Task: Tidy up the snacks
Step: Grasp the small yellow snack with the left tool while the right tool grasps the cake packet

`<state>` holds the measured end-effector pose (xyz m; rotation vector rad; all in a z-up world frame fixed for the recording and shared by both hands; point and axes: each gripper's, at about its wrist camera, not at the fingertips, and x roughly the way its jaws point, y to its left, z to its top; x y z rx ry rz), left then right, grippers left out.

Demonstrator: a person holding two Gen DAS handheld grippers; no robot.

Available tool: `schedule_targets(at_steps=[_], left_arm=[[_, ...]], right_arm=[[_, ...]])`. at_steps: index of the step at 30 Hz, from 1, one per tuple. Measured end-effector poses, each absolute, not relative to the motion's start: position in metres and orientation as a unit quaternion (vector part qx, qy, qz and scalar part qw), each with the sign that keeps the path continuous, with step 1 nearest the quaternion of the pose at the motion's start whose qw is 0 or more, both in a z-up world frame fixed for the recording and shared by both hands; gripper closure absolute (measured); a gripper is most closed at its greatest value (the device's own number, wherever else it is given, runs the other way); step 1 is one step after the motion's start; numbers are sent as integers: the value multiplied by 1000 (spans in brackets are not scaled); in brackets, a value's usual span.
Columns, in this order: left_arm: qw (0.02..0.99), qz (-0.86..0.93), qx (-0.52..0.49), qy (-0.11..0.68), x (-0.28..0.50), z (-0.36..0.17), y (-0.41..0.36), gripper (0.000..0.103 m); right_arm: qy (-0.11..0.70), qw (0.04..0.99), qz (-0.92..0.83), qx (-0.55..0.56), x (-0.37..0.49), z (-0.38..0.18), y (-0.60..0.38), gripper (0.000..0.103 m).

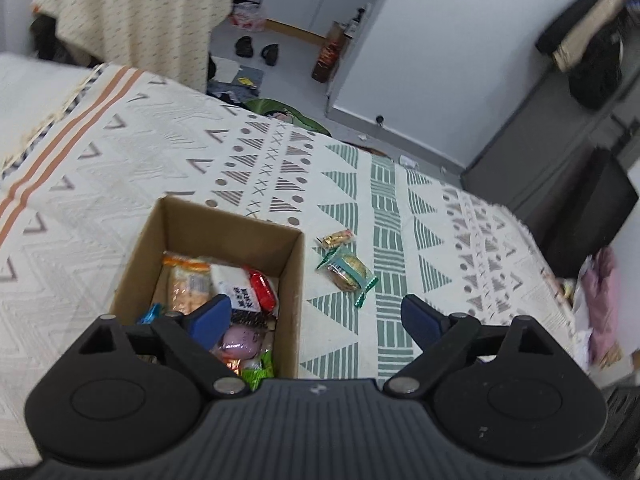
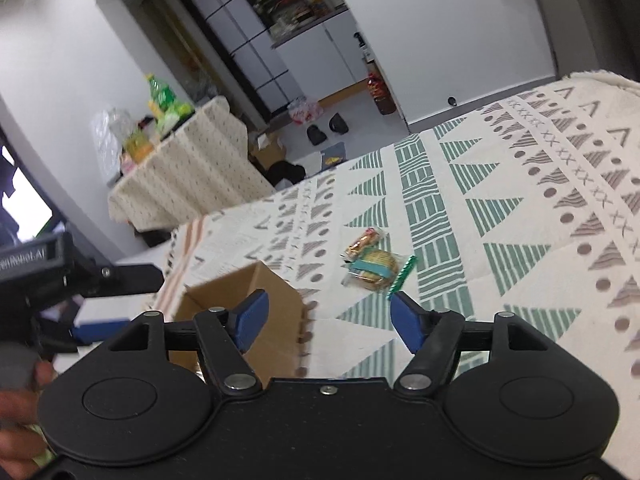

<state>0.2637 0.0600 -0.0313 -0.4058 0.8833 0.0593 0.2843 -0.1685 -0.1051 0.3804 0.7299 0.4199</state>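
An open cardboard box (image 1: 288, 276) sits on the patterned bedspread and holds several wrapped snacks (image 1: 224, 288). Two snacks lie on the cloth to its right: a green-wrapped biscuit pack (image 1: 349, 272) and a small gold bar (image 1: 338, 237). My left gripper (image 1: 316, 320) hovers open over the box's right wall, its left fingertip above the box contents. In the right wrist view my right gripper (image 2: 326, 320) is open and empty, with the box (image 2: 276, 312) behind its left finger, and the biscuit pack (image 2: 378, 268) and gold bar (image 2: 363, 242) just beyond its fingertips.
The bedspread (image 1: 160, 160) covers a wide flat surface; its far edge drops to a floor with shoes (image 1: 258, 50) and clutter. A cloth-draped table (image 2: 180, 176) with bottles stands beyond. The other handheld gripper (image 2: 60, 280) and a hand (image 2: 16, 420) show at the right wrist view's left edge.
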Motion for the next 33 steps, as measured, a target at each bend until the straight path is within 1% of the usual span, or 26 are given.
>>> schedule_targets(at_steps=[7, 10, 12, 16, 24, 27, 29, 31, 33], left_arm=[[889, 25, -144, 434, 296, -39, 43, 13], [891, 27, -125, 437, 312, -42, 38, 13], [891, 28, -110, 440, 324, -45, 34, 14], [889, 25, -88, 449, 346, -52, 27, 19], [884, 11, -33, 466, 387, -69, 13, 21], [880, 8, -22, 475, 399, -77, 13, 22], [878, 8, -16, 479, 406, -83, 15, 25], [875, 6, -11, 485, 413, -88, 15, 27], [872, 3, -5, 490, 419, -92, 16, 30]], right_arm=[[370, 886, 228, 163, 310, -122, -169, 34], [373, 883, 233, 161, 321, -128, -171, 31], [377, 881, 236, 160, 330, -133, -173, 30], [380, 878, 244, 159, 345, -142, -174, 27], [388, 877, 254, 126, 377, -161, -172, 24], [387, 875, 265, 119, 384, -168, -169, 20], [385, 874, 273, 113, 388, -171, -165, 14], [382, 875, 280, 101, 392, -174, -159, 11], [382, 876, 283, 84, 397, -177, -153, 10]])
